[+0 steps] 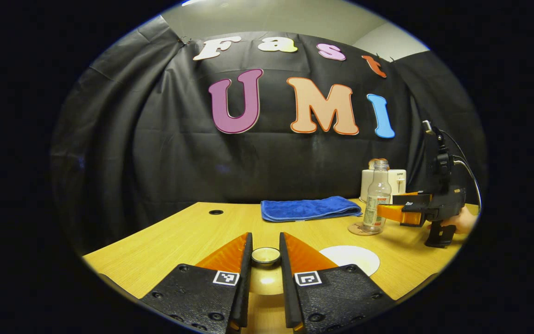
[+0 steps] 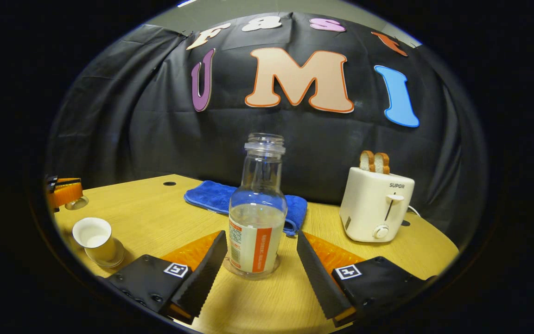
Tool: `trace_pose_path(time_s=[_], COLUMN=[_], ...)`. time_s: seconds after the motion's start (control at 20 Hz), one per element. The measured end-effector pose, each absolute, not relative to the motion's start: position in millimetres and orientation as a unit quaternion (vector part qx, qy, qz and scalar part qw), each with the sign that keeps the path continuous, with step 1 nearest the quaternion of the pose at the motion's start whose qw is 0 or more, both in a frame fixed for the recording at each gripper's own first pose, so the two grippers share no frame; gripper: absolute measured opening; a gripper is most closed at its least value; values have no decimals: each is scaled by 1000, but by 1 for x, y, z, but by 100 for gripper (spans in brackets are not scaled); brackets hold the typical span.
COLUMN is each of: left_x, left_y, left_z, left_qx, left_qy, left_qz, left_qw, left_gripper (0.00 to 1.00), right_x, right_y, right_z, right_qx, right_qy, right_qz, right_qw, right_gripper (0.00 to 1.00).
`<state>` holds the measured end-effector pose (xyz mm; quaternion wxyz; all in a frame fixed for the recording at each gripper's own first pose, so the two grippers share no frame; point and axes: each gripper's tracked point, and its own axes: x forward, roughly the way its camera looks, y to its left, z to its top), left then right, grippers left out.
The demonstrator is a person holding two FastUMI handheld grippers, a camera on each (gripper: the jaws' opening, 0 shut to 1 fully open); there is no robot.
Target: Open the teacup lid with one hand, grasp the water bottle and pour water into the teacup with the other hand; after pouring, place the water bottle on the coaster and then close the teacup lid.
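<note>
The left gripper view looks low along the bench [image 1: 174, 236] toward the cloth wall, from its left part. The right gripper view sits close before the water bottle [image 2: 257, 218], facing the same wall. Both views share the blue towel [image 1: 311, 208], toaster [image 2: 376, 208] and bottle.

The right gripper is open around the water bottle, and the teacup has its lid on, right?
No: the teacup is uncovered, seen in the right gripper view; the left gripper holds the lid. The right gripper is open around the water bottle.
</note>
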<state>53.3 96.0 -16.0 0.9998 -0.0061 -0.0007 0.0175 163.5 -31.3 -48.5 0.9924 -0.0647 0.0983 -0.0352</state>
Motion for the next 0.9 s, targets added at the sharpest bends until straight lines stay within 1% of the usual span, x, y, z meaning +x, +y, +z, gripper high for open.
trace_pose_path(time_s=[0.2,0.4,0.6,0.65,0.8,0.9], left_x=[66,72,68,67,65,65], left_y=[68,44,15,11,2,-4], left_z=[-16,-16,-16,-15,-17,-25], left_qx=[-7,-7,-4,-5,-3,6], left_qy=[-1,1,0,-2,5,26], left_qz=[-33,-79,-140,-152,-175,-184], left_qw=[999,997,990,988,985,983], left_gripper=[29,29,28,28,28,28], right_x=[137,116,100,96,84,77], right_y=[-40,-54,-63,-62,-64,-66], right_z=[-33,-26,-23,-23,-21,-20], right_qx=[-51,5,-3,-4,-3,-3], right_qy=[58,35,34,34,32,32], right_qz=[-46,-56,-56,-54,-49,-47], right_qw=[996,998,998,998,998,998], right_gripper=[98,98,96,91,90,90])
